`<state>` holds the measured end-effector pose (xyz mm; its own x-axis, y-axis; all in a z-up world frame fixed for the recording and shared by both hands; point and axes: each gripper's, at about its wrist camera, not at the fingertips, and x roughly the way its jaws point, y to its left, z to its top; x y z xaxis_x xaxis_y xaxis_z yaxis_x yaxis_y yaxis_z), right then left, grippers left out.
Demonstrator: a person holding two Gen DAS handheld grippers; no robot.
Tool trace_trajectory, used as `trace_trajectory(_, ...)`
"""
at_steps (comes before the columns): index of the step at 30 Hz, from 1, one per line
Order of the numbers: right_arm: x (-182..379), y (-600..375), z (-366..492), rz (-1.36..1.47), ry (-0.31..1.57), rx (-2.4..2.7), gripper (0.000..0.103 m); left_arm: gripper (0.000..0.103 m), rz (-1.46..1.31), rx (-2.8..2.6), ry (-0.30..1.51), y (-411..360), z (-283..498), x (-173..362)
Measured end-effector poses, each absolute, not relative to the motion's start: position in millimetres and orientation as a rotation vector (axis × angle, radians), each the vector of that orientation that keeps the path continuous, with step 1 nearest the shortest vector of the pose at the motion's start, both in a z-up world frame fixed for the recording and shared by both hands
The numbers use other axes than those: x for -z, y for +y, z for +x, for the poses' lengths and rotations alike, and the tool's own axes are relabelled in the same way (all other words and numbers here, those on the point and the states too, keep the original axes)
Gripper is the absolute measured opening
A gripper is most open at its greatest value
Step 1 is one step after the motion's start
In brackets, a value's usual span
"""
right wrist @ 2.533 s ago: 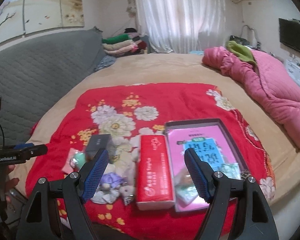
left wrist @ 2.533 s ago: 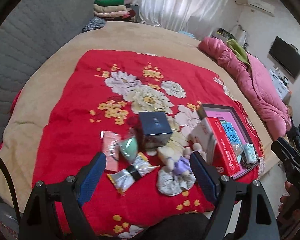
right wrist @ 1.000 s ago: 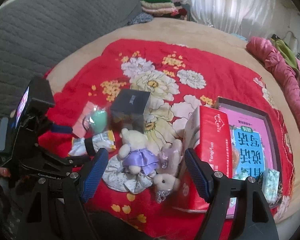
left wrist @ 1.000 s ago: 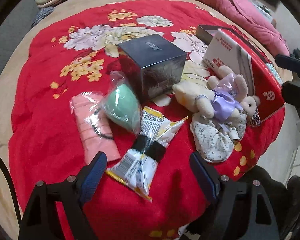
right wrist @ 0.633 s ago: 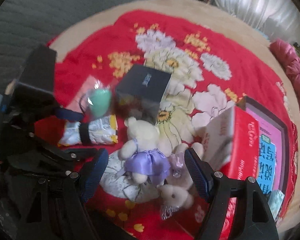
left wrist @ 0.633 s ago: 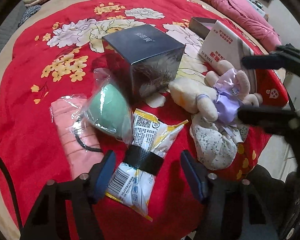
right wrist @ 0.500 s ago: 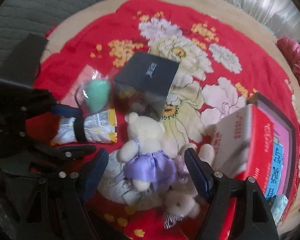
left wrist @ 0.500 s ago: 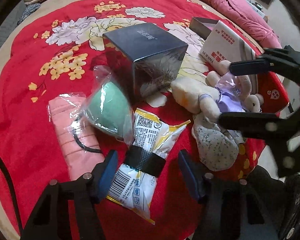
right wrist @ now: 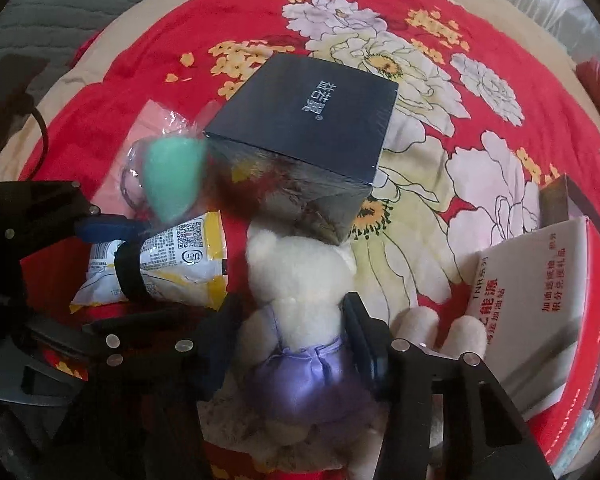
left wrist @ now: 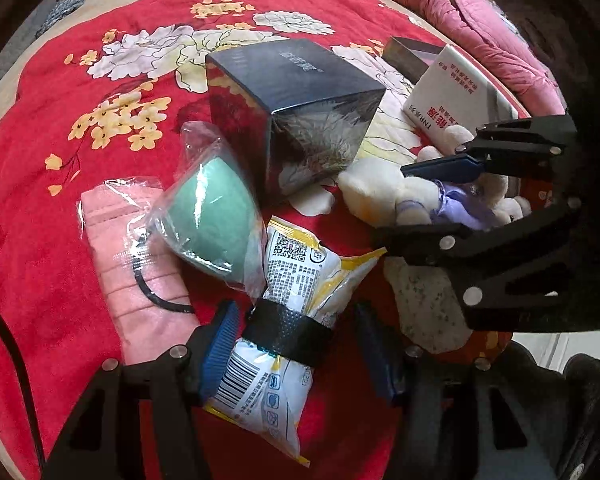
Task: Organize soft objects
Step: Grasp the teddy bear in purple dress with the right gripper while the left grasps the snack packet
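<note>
Both claws have been lowered and their jaws have just been closing: the left claw (left wrist: 296, 344) straddles the snack packet (left wrist: 276, 320), its right pad apparently not yet touching, and the right claw (right wrist: 288, 340) pinches the plush bear (right wrist: 300, 300), both things on the red blanket (left wrist: 40, 128). Each soft thing should be squeezed gently at its middle, and the dark box (right wrist: 304, 120) beside them should not be bumped.

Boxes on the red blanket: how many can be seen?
3: a dark box mid-blanket; a red-and-white box right of the teddy; a shallow dark tray-box behind it. Others may be hidden.
</note>
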<state>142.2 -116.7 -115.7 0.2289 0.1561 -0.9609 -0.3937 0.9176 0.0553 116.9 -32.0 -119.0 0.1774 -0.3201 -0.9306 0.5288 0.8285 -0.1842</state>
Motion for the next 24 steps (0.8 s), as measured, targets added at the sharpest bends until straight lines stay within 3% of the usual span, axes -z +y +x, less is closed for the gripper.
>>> trace_trajectory(12,69,-154,122,-0.008,1.162,-0.347,0.048,0.048,0.193,0.529,1.255,-37,112,117)
trace_trajectory(24,48,-172,98,0.123,1.103,-0.324,0.048,0.047,0.111,0.484,1.244,-34,92,100)
